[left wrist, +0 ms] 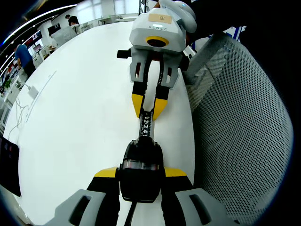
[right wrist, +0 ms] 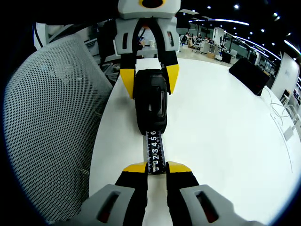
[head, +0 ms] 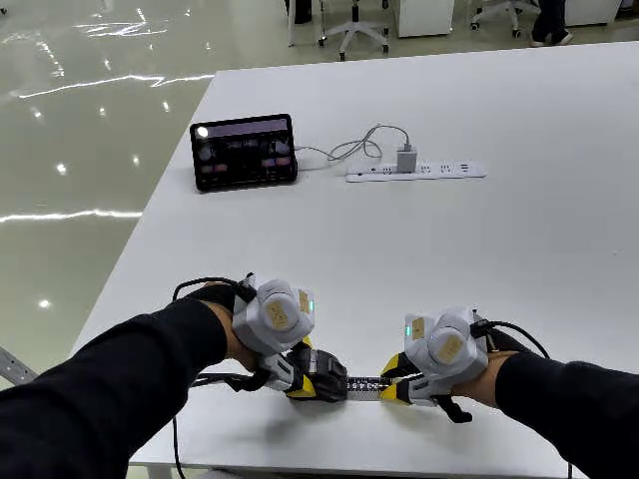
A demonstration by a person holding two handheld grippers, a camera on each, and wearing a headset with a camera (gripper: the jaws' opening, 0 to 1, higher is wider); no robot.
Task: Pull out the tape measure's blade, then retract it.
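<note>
Left sleeve (head: 120,379) comes in from the low left with the forearm angled right. Left gripper (head: 305,371) lies low over the desk (head: 449,249) and points right. Its jaws are closed partway onto the black tape measure (head: 321,377), yellow tips pressed on both sides of the body. Tape measure sits on the desk near the front edge, between the two grippers. A short run of blade (head: 364,382) is out, printed digits facing up, running straight along the desk to the right gripper (head: 391,379). Right gripper points left, head-on to the left one, with the right sleeve (head: 579,399) entering from the low right. Its jaws are almost closed, pinching the blade's end between the yellow tips. The two grippers are near each other but not touching, joined only by the blade. Front desk edge is just beside both hands, and a mesh chair (left wrist: 244,117) stands close against that edge. Left desk edge is near the left arm. Wide bare desk lies beyond and to the right. Tablet (head: 243,152) and power strip (head: 414,172) with its cable sit well apart at the far side.
</note>
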